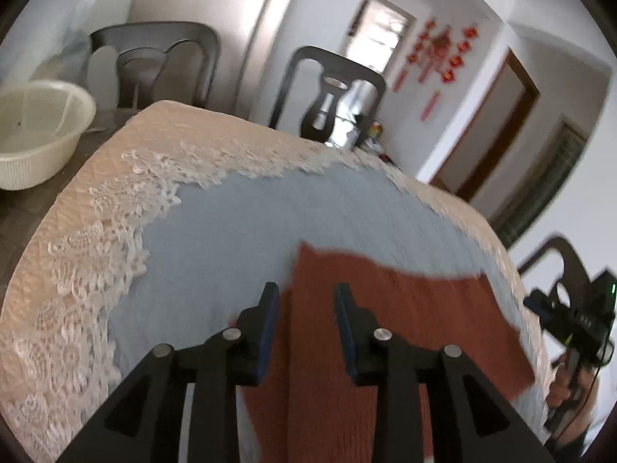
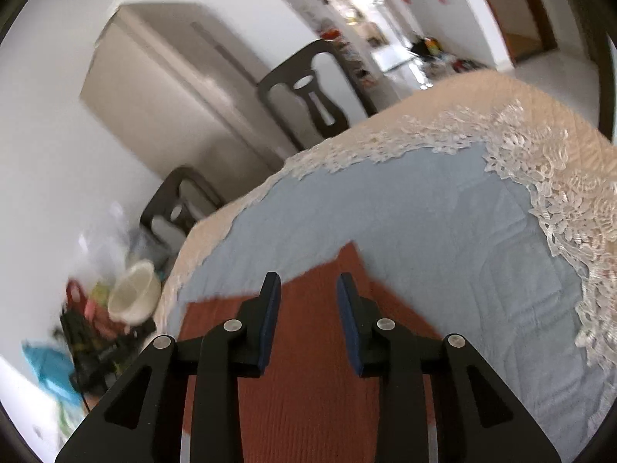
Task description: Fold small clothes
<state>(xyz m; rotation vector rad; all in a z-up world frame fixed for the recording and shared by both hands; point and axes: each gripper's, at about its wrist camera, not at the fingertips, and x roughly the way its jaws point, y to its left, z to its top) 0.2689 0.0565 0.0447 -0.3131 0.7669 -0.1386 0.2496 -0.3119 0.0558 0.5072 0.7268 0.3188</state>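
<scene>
Rust knit garment [image 1: 405, 308] lay flat on blue cloth [image 1: 231, 231] over table, looked part-folded, layered edge showing. My left gripper [image 1: 307, 301] and right gripper [image 2: 308, 293] both hovered above it, jaws apart, nothing pinched. I judged further fold left.

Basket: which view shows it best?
Left wrist. The white basket sits large at the left edge, with rim and slotted wall clear. Right wrist shows it small, blurred and tilted.
</scene>
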